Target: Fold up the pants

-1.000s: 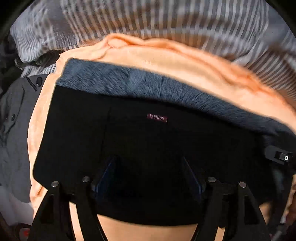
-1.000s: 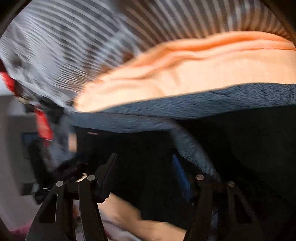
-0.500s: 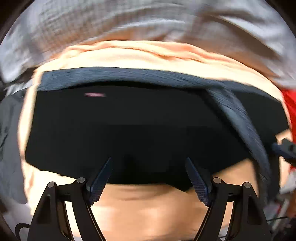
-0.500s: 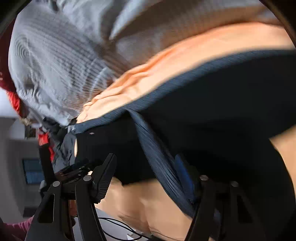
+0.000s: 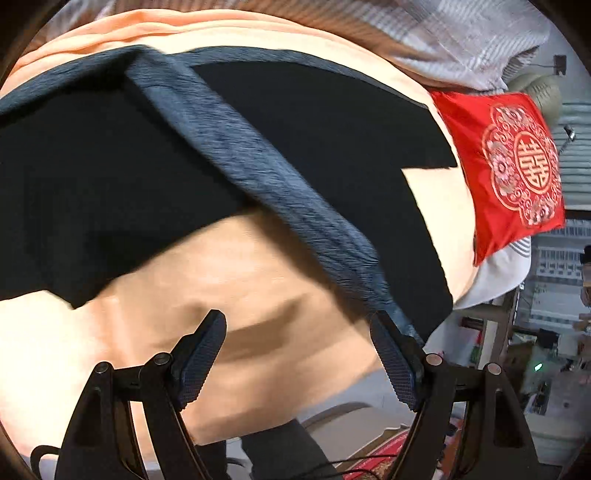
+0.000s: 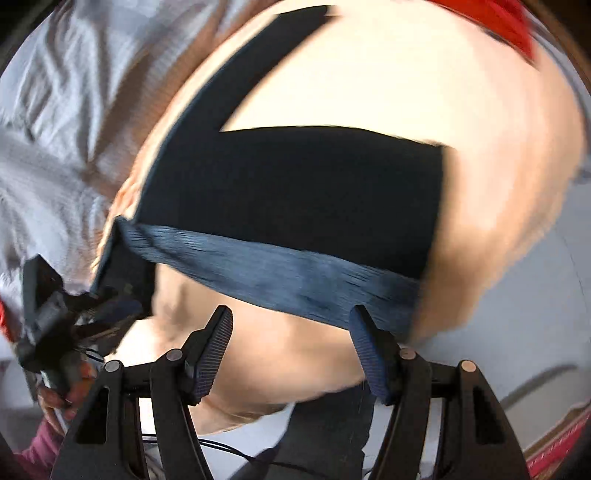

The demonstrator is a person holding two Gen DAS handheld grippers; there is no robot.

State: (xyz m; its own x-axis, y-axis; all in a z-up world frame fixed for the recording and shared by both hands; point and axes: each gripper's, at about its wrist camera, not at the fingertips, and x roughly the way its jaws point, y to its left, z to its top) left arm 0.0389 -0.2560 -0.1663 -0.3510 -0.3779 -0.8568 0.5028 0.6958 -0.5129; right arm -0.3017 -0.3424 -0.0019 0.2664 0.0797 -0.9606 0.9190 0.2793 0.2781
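Black pants [image 5: 110, 177] with a blue-grey knit waistband [image 5: 258, 162] lie on an orange blanket [image 5: 258, 295]. One part is folded over, so the waistband runs diagonally across the cloth. In the right wrist view the pants [image 6: 295, 192] lie flat with the waistband [image 6: 288, 277] along the near edge. My left gripper [image 5: 297, 332] is open and empty above the blanket, just short of the pants. It also shows in the right wrist view [image 6: 55, 314]. My right gripper [image 6: 290, 328] is open and empty, close to the waistband.
A red embroidered cushion [image 5: 509, 166] lies at the blanket's right end. Grey striped bedding [image 5: 461, 33] lies behind the blanket, also seen in the right wrist view [image 6: 66, 129]. The bed edge and room floor [image 5: 369, 424] show below.
Both grippers have let go of the pants and drawn back from them. The waistband end now lies folded over. Both views have swung to the right.
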